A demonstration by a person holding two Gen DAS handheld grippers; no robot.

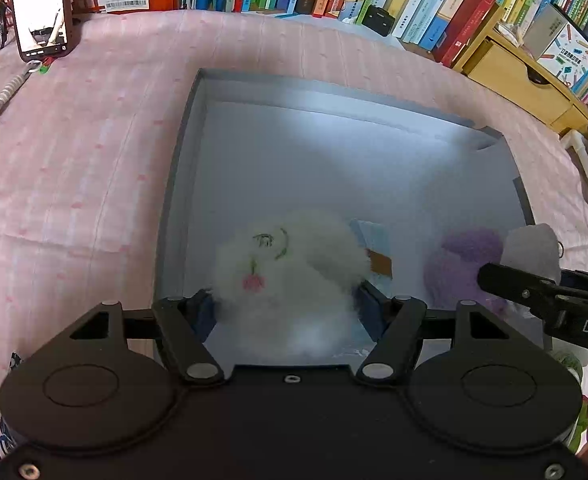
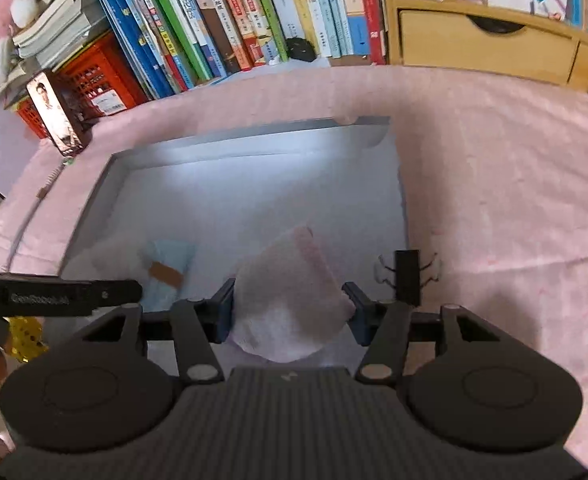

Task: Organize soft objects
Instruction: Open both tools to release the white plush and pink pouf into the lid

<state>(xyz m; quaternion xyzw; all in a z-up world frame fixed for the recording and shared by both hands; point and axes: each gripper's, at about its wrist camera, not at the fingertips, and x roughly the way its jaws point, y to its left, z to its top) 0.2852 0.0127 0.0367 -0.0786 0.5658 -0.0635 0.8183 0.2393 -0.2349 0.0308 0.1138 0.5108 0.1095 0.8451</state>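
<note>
White fluffy toy (image 1: pixel 289 276) sits between left gripper (image 1: pixel 287 306) fingers inside grey box (image 1: pixel 181 184)

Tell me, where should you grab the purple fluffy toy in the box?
Probably around its rounded middle, coming from above. The purple toy lies low on the box floor near the right wall, so a sideways approach looks blocked, and its soft bulk should squeeze easily.

right gripper (image 2: pixel 289 306) is squeezing a white towel (image 2: pixel 294 300) | hanging over the grey box (image 2: pixel 93 200) | blue packet (image 2: pixel 169 264) is sitting inside | pink sheet (image 2: pixel 494 220) underneath
</note>
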